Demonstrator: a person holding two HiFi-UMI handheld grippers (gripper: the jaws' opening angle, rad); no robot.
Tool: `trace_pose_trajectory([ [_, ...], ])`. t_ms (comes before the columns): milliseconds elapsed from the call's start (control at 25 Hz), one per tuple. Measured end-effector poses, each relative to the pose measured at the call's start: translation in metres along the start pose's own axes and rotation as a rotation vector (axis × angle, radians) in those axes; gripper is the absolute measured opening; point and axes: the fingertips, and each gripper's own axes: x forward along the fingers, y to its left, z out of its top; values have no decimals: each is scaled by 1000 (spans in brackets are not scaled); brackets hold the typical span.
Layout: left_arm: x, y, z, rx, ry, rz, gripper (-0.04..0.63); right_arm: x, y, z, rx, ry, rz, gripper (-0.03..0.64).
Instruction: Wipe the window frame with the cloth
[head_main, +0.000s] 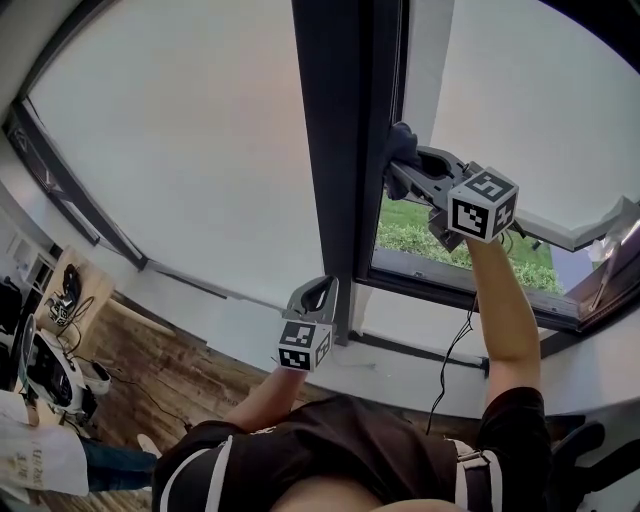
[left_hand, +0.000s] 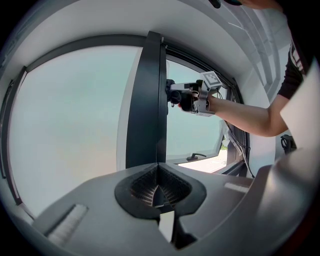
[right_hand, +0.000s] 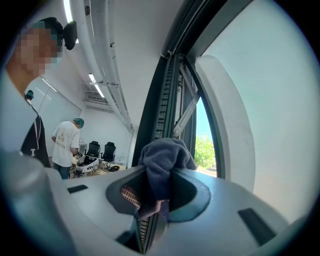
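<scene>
A dark vertical window frame (head_main: 340, 150) stands between two panes. My right gripper (head_main: 400, 165) is shut on a dark blue-grey cloth (head_main: 402, 145), which is pressed against the frame's right side beside the open sash. In the right gripper view the cloth (right_hand: 162, 160) bulges out between the jaws, close to the frame (right_hand: 165, 85). My left gripper (head_main: 318, 295) is lower, by the foot of the frame, shut with nothing in it. In the left gripper view the frame (left_hand: 145, 100) rises straight ahead, with the right gripper (left_hand: 172, 95) and the cloth (left_hand: 170, 93) against it.
The window at the right is open onto grass (head_main: 420, 230), with its tilted sash (head_main: 590, 230) and a handle (left_hand: 194, 156). A cable (head_main: 455, 350) hangs below the sill. A person in a white shirt (right_hand: 65, 142) and office chairs (right_hand: 100, 149) are in the room behind.
</scene>
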Motion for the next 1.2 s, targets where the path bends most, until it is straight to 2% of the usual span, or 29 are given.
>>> trace_pose_trajectory([
  [240, 0, -4, -1, 6, 5, -2, 9, 0, 6, -31, -12, 51, -11, 101],
  [560, -2, -10, -4, 15, 19, -7, 9, 2, 12, -69, 53, 76, -19, 101],
  [1200, -7, -13, -13, 12, 44, -4, 9, 4, 25, -156, 110, 244, -33, 102],
])
